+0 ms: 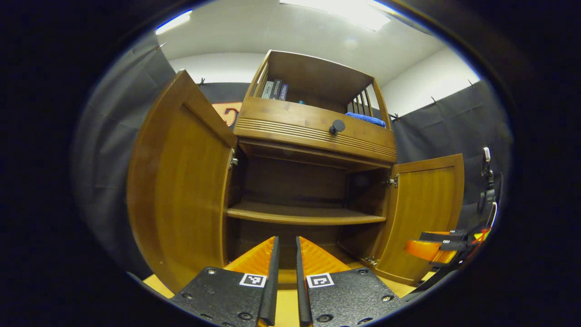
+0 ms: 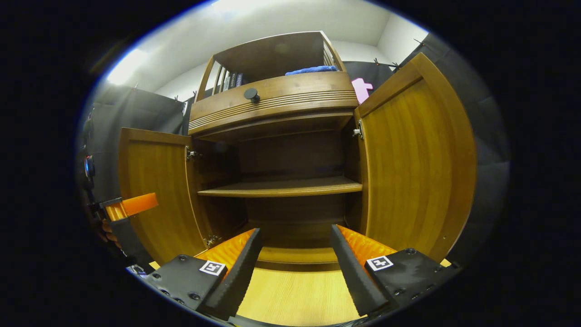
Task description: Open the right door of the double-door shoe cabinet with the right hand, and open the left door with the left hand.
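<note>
1. The shoe cabinet (image 1: pixel 313 136) stands straight ahead of both claws, both doors swung wide.
2. The left door (image 1: pixel 181 181) hangs ahead and left of the left gripper (image 1: pixel 287 243); the right door (image 2: pixel 417 159) ahead and right of the right gripper (image 2: pixel 296 234).
3. The left gripper is nearly clenched, a thin gap between its fingers, grasping nothing.
4. The right gripper is released, its fingers wide apart, empty.
5. An inner shelf (image 2: pixel 281 186) lies beyond both claws; a blue cloth (image 1: pixel 365 119) rests above the drawer knob (image 1: pixel 337 126).
</note>
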`<state>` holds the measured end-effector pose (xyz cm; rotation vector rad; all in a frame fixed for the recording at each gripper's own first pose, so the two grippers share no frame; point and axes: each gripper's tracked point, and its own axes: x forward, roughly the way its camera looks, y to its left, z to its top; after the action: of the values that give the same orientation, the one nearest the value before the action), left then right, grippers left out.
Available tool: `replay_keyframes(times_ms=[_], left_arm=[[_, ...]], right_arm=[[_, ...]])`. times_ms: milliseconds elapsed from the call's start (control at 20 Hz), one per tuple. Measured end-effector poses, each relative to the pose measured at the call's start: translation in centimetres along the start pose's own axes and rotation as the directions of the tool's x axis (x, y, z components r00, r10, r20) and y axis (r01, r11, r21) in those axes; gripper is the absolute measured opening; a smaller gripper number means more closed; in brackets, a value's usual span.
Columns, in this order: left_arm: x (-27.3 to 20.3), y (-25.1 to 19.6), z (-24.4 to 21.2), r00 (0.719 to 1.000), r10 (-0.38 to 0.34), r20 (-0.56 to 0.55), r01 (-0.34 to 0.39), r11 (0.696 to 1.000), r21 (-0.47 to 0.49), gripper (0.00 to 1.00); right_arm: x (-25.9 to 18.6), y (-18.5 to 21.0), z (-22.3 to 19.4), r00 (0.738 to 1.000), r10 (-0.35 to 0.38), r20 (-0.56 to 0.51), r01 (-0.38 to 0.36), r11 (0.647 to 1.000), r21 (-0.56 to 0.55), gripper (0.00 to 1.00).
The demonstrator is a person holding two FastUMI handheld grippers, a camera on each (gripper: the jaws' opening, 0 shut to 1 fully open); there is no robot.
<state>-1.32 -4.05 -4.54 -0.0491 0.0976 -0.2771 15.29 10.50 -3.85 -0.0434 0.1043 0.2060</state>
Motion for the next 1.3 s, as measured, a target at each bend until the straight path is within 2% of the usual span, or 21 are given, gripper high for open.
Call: replay_keyframes(times_ms=[100, 250, 350, 450, 500, 550, 700, 750, 1000, 1100, 1150, 1300], left_arm=[[0.5, -0.1, -0.2, 0.999, 0.033, -0.001, -0.033, 0.999, -0.015, 0.20], [0.4, -0.5, -0.5, 0.999, 0.037, 0.003, -0.037, 0.999, -0.018, 0.33], [0.0, -0.5, -0.7, 0.999, 0.037, 0.007, -0.037, 0.999, 0.004, 0.55], [-0.6, 0.0, 0.0, 0.998, 0.058, 0.024, -0.059, 0.997, 0.042, 0.78], [-0.8, 0.4, 0.3, 0.996, 0.074, 0.040, -0.076, 0.996, 0.048, 0.79], [-1.0, 0.7, 0.6, 0.995, 0.087, 0.055, -0.090, 0.995, 0.043, 0.85], [-0.9, 1.3, 1.2, 0.990, 0.119, 0.075, -0.120, 0.993, 0.018, 0.94], [-0.7, 1.4, 1.1, 0.989, 0.124, 0.078, -0.126, 0.992, 0.015, 0.91], [-0.9, 1.9, 1.1, 0.987, 0.137, 0.086, -0.139, 0.990, 0.020, 0.91], [-0.9, 1.9, 0.7, 0.987, 0.140, 0.076, -0.142, 0.990, 0.021, 0.95], [-0.9, 2.1, 0.7, 0.987, 0.144, 0.074, -0.146, 0.989, 0.020, 0.92], [-1.1, 2.2, 0.9, 0.986, 0.149, 0.079, -0.151, 0.989, 0.012, 0.91]], right_arm=[[-0.6, -0.2, -0.1, 1.000, -0.009, -0.004, 0.009, 1.000, -0.003, 0.98], [-1.0, -0.8, -0.4, 1.000, -0.023, -0.011, 0.023, 1.000, -0.017, 0.98], [-1.0, -1.3, -0.2, 0.999, -0.037, -0.012, 0.036, 0.999, -0.027, 1.00], [-0.9, -1.3, 0.2, 0.999, -0.040, -0.002, 0.040, 0.999, -0.026, 0.97], [-0.9, -1.3, 0.4, 0.999, -0.039, 0.005, 0.039, 0.999, -0.026, 0.98], [-0.9, -1.3, 0.5, 0.999, -0.037, 0.011, 0.037, 0.999, -0.028, 0.98], [-0.6, -1.0, 0.5, 1.000, -0.028, 0.012, 0.029, 0.999, -0.031, 0.98], [-0.7, -1.0, 0.5, 1.000, -0.026, 0.011, 0.026, 0.999, -0.033, 0.98], [-0.6, -1.1, 0.6, 0.999, -0.032, 0.018, 0.033, 0.999, -0.036, 0.98], [-0.8, -1.3, 0.5, 0.999, -0.034, 0.014, 0.034, 0.999, -0.032, 0.98], [-0.9, -1.2, 0.4, 0.999, -0.034, 0.013, 0.035, 0.999, -0.031, 0.98], [-1.0, -1.4, 0.6, 0.999, -0.040, 0.017, 0.041, 0.999, -0.035, 0.98]])
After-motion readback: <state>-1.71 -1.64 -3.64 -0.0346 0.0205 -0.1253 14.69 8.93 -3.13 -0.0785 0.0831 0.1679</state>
